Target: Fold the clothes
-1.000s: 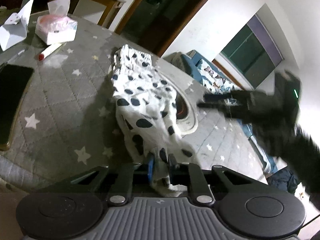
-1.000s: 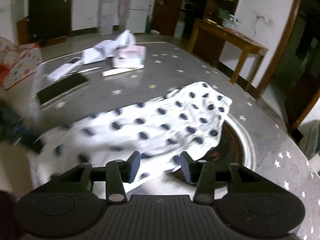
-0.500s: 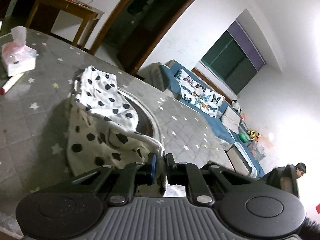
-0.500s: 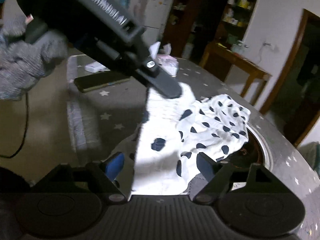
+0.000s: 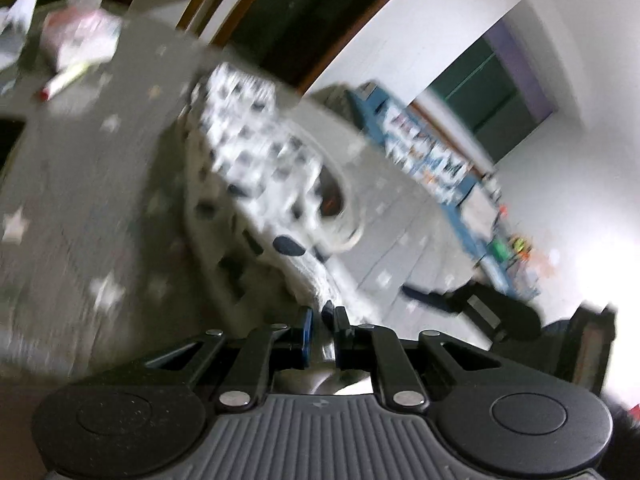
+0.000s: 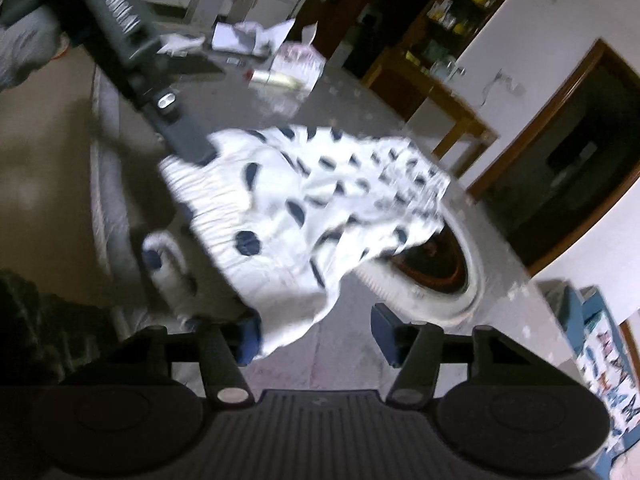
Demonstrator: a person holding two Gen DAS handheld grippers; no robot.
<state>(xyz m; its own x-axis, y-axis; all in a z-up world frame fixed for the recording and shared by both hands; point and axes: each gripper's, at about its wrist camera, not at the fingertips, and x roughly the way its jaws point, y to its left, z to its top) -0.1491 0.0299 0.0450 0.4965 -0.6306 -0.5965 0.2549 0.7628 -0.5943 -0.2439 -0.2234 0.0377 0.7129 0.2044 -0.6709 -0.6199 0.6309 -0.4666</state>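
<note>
The light, limp spotted garment point(image 6: 304, 216) hangs pinched at its ribbed waistband by the left gripper point(image 5: 322, 320), while the right gripper point(image 6: 316, 336) fingers, spread and closing, take its free corner.

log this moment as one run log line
left tongs: shut on garment | right tongs: closing, hem between jaws, not pinched | garment: spotted, on table

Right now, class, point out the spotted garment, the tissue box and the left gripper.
spotted garment point(image 6: 288, 216), right wrist view, on its white middle.
tissue box point(image 6: 298, 60), right wrist view, on its top.
left gripper point(image 5: 322, 316), left wrist view, between its fingertips.
</note>
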